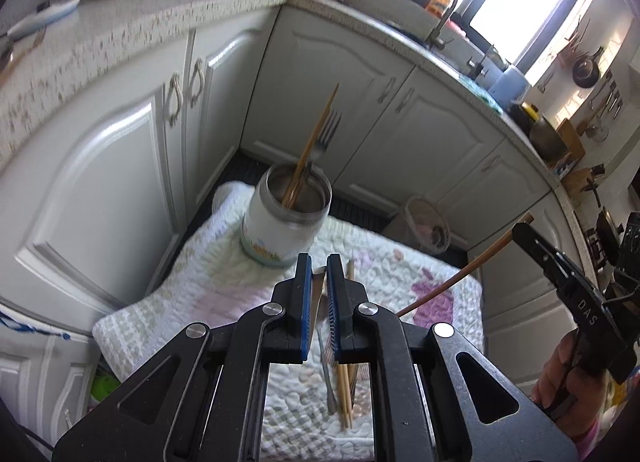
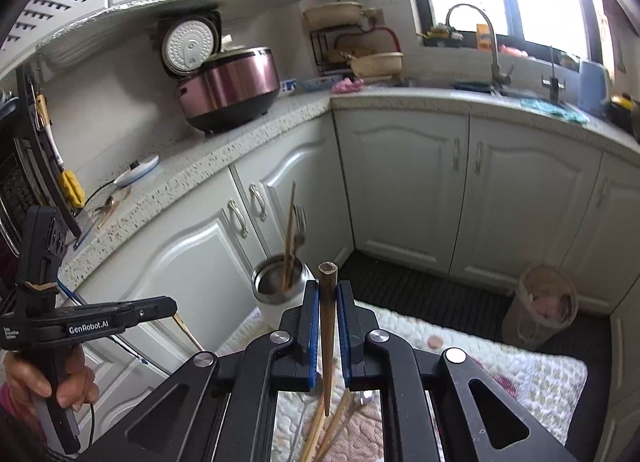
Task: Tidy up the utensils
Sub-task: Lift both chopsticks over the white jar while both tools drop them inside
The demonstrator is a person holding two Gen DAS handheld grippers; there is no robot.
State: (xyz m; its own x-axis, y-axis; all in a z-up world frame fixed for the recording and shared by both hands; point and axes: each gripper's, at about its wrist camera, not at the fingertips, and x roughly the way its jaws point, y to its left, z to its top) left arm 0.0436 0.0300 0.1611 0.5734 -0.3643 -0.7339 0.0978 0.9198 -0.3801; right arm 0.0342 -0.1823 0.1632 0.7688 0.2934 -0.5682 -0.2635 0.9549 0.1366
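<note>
The right gripper (image 2: 328,326) was clenched on a dark brown chopstick (image 2: 328,342), which stood nearly upright between the blue pads (image 2: 314,336), its square butt end above the fingertips and its tapered tip hanging below them. In the left wrist view the same chopstick (image 1: 460,274) showed as a long slanted rod held out to the right over the quilted mat (image 1: 208,286), with the person's hand (image 1: 560,374) gripping the handle of the right gripper (image 1: 524,234).

The left gripper (image 1: 319,290) had its fingers drawn close together with only a narrow gap, and I cannot tell whether anything was caught between them; a metal utensil (image 1: 326,378) lay on the mat directly beneath, beside several pale bamboo chopsticks (image 1: 344,394). In the right wrist view the left gripper (image 2: 172,308) appeared at the left edge, held by the person's other hand (image 2: 52,378).

The steel-lined white container (image 1: 286,217) stood on the far end of the mat, close to the white cabinet doors (image 1: 120,181). It held a bamboo chopstick (image 1: 312,141) and a fork (image 1: 324,137), both leaning with their upper ends out over the rim. A small waste bin (image 2: 540,310) stood on the dark floor beyond the mat, and a maroon rice cooker (image 2: 228,85) sat with its lid raised on the speckled countertop (image 2: 280,113)
</note>
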